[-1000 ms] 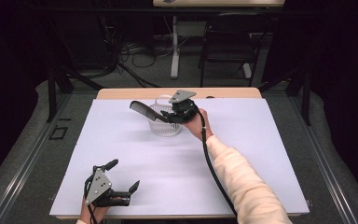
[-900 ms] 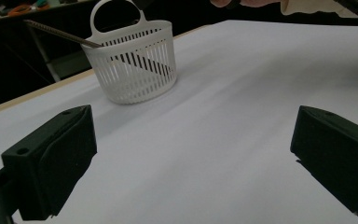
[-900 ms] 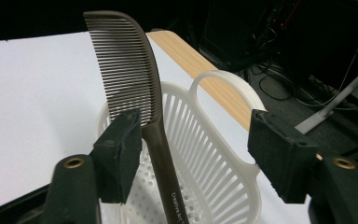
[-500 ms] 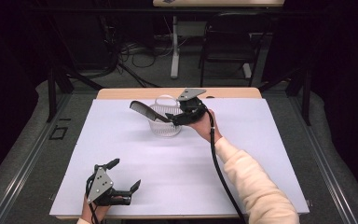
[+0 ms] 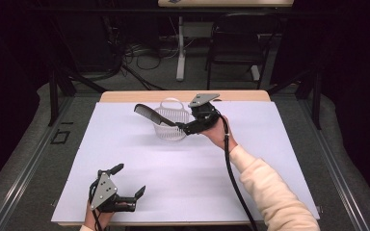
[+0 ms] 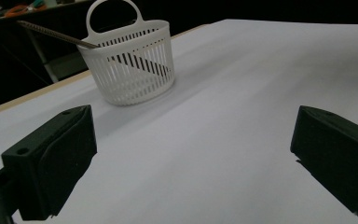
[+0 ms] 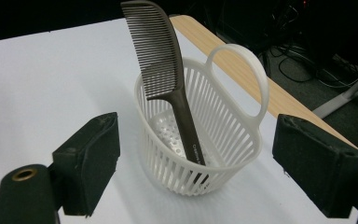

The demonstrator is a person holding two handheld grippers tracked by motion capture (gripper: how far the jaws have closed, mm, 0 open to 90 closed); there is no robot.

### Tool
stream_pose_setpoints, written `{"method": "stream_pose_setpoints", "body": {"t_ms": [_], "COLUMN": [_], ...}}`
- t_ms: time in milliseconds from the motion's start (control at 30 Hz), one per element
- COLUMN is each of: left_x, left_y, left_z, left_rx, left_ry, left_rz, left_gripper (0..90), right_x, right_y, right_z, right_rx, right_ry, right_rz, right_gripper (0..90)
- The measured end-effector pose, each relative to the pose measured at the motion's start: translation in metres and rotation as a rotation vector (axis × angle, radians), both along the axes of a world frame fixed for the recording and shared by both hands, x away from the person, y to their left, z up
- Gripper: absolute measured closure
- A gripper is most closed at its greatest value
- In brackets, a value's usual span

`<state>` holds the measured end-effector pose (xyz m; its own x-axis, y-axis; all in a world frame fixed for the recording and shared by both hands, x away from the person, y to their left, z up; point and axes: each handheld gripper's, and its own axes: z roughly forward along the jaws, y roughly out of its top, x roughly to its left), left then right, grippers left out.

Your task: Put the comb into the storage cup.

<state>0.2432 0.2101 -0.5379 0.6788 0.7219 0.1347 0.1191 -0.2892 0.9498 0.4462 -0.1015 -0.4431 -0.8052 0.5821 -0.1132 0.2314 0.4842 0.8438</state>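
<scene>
A dark brown comb [image 5: 150,114] leans in a white slatted basket [image 5: 171,126] at the table's far middle. Its handle end rests on the basket floor and its teeth stick out over the rim to the left. My right gripper [image 5: 187,129] hovers just right of the basket, open. Its jaws have just been opening and grip nothing. In the right gripper view the comb [image 7: 161,60] and basket [image 7: 233,140] stand just ahead of the gap of my right gripper [image 7: 200,158]. My left gripper [image 5: 129,179] rests open at the near left, and my left gripper [image 6: 191,154] looks toward the basket [image 6: 135,70].
White paper [image 5: 270,159] covers the table, with a bare wooden strip [image 5: 241,95] along the far edge behind the basket. A chair [image 5: 236,43] and a table leg [image 5: 180,48] stand on the floor beyond. The right gripper's cable [image 5: 233,178] runs along the sleeve.
My right gripper has drawn back a little to the right, away from the basket, leaving the comb leaning there. The left gripper has stayed where it was.
</scene>
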Motion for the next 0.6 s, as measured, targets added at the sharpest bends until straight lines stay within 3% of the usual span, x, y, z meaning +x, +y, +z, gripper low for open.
{"method": "stream_pose_setpoints", "body": {"t_ms": [600], "left_x": [-0.001], "left_y": [0.001], "left_z": [0.000], "left_rx": [0.001], "left_ry": [0.004], "left_rz": [0.003], "left_gripper": [0.4], "right_x": [-0.017], "right_y": [-0.026], "right_z": [-0.004], "right_rx": [-0.031], "right_ry": [0.066], "right_rz": [0.008], "right_gripper": [6.0]}}
